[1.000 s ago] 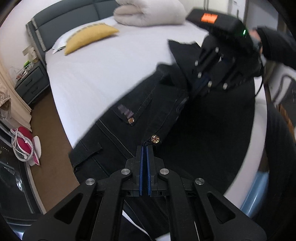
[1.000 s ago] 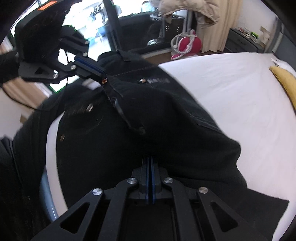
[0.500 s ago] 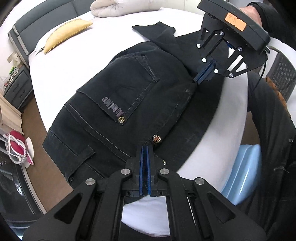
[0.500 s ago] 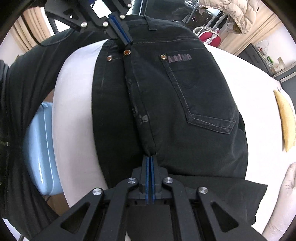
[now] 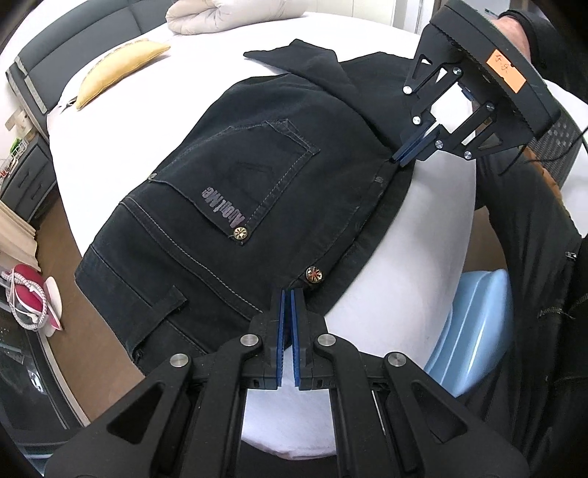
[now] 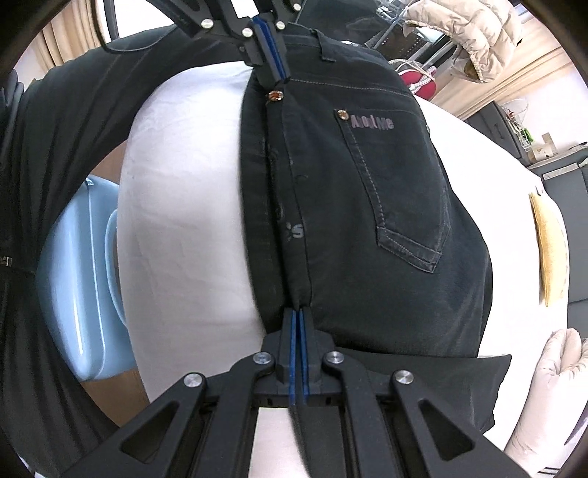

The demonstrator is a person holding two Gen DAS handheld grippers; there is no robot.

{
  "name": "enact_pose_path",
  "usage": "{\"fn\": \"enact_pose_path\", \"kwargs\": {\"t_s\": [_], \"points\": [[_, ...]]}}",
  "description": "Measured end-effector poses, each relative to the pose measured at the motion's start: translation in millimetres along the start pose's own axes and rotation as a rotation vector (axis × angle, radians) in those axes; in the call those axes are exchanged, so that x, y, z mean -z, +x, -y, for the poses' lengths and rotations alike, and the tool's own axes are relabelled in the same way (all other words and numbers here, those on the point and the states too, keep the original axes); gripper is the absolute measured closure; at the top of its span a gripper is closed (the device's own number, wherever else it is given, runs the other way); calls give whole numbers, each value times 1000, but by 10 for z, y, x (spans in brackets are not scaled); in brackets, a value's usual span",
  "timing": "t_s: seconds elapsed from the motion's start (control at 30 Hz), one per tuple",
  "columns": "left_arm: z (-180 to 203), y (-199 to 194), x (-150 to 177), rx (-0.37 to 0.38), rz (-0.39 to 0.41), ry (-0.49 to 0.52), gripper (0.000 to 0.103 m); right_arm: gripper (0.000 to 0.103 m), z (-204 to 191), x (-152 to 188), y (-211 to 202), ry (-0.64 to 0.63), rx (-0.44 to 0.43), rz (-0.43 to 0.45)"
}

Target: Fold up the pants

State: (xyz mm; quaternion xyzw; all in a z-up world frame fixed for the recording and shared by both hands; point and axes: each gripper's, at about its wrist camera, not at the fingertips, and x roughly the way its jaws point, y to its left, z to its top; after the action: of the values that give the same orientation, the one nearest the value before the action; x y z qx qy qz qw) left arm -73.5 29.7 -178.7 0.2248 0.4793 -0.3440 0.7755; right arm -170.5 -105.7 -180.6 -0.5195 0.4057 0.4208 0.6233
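Black jeans (image 5: pixel 235 191) lie spread on the white bed (image 5: pixel 422 235), back pocket up, folded along the centre seam. My left gripper (image 5: pixel 287 294) is shut on the waistband edge by a brass button (image 5: pixel 313 274). My right gripper (image 5: pixel 402 158) is shut on the crotch end of the same folded edge. In the right wrist view the jeans (image 6: pixel 367 220) stretch between my right gripper (image 6: pixel 298 312) and the left gripper (image 6: pixel 281 75). A trouser leg (image 6: pixel 441 386) runs under the right gripper.
A yellow pillow (image 5: pixel 117 70) and a rolled white duvet (image 5: pixel 235 14) lie at the bed's far end. A light blue plastic tub (image 5: pixel 474 323) stands beside the bed, next to the person in black (image 5: pixel 544 257). A dark nightstand (image 5: pixel 22 180) is at left.
The jeans were lifted and moving a second ago; now they lie flat on the bed, pulled straight between both grippers, which have lowered with them.
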Motion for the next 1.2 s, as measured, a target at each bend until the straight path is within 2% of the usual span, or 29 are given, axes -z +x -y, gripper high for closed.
{"fn": "enact_pose_path", "kwargs": {"t_s": [0.03,0.2,0.37,0.57,0.73,0.83,1.0,1.07,1.2], "points": [[-101,-2,-102,2,-1,-3,101,99,-3,-4,0,3,1,-1],[-86,-15,-74,12,0,-10,101,99,-88,37,-48,-14,29,-14],[-112,-28,-8,20,3,-17,101,99,-169,32,-90,3,22,-10],[-154,37,6,25,-11,-20,101,99,-204,2,33,15,19,-26],[-204,46,-1,26,-4,-55,100,98,-262,-31,60,-1,56,-36],[-288,66,-8,41,-2,-95,96,95,-269,-31,118,40,49,-35],[-433,-153,-41,84,-9,-178,94,94,-251,-25,139,94,59,-29],[-473,-289,-62,69,-6,-202,94,94,-243,-23,138,115,63,-25],[-497,-575,-271,71,89,-262,94,94,-230,-32,146,142,78,-19]]}}
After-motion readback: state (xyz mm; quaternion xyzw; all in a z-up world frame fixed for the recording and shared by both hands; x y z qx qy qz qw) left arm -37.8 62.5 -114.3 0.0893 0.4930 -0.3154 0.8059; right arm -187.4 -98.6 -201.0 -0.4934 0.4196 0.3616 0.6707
